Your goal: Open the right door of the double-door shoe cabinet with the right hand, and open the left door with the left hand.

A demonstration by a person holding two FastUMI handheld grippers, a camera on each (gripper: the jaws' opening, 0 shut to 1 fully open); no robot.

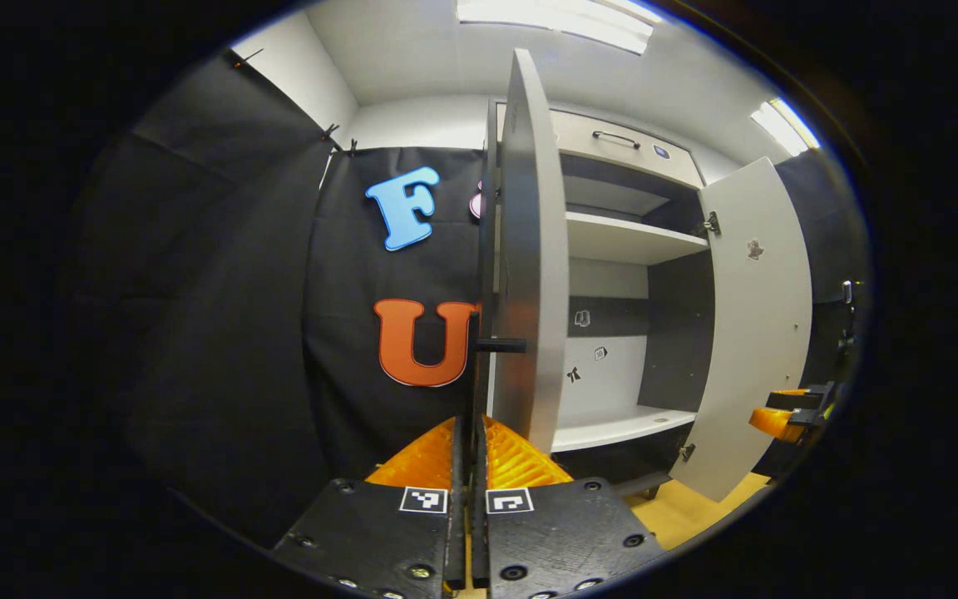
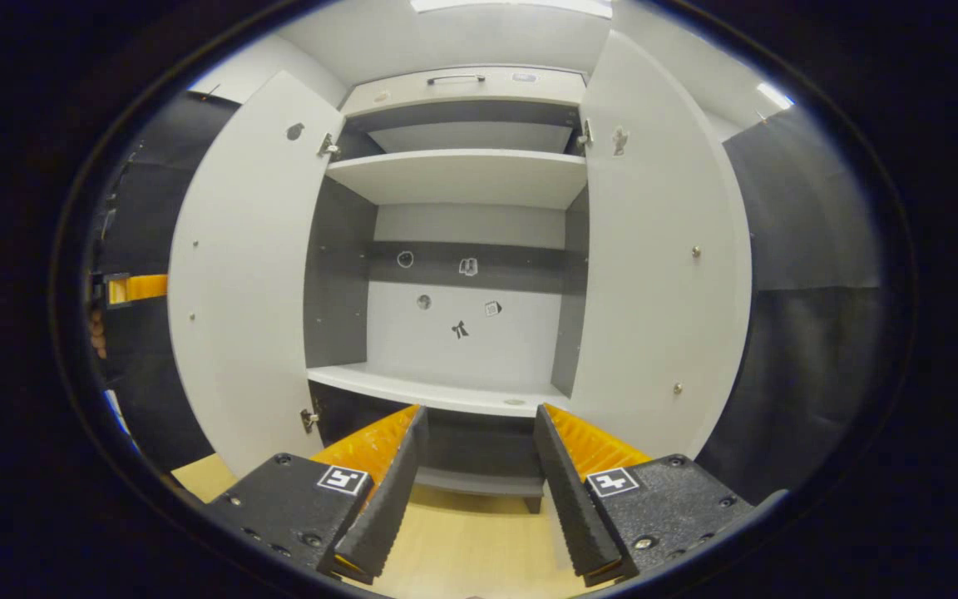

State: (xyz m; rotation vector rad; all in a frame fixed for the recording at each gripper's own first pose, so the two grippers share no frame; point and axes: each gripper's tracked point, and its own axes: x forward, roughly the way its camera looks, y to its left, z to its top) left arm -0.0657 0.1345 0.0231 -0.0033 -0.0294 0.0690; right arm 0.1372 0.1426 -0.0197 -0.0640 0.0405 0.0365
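left door [image 1: 529,249] (edge-on) beyond closed fingers [image 1: 506,453]

Booth hung with black cloth [image 1: 221,274] on the sides, pinned up by small clips along its top edge. Above the cloth, plain white wall [image 1: 296,66] and a white ceiling [image 1: 412,50]. Lit by long ceiling light panels [image 1: 554,17], one overhead and another [image 1: 782,125] off to the side. Underfoot, pale wood-coloured floor [image 2: 471,541], also seen as a yellowish strip [image 1: 695,507] at the booth's lower edge.
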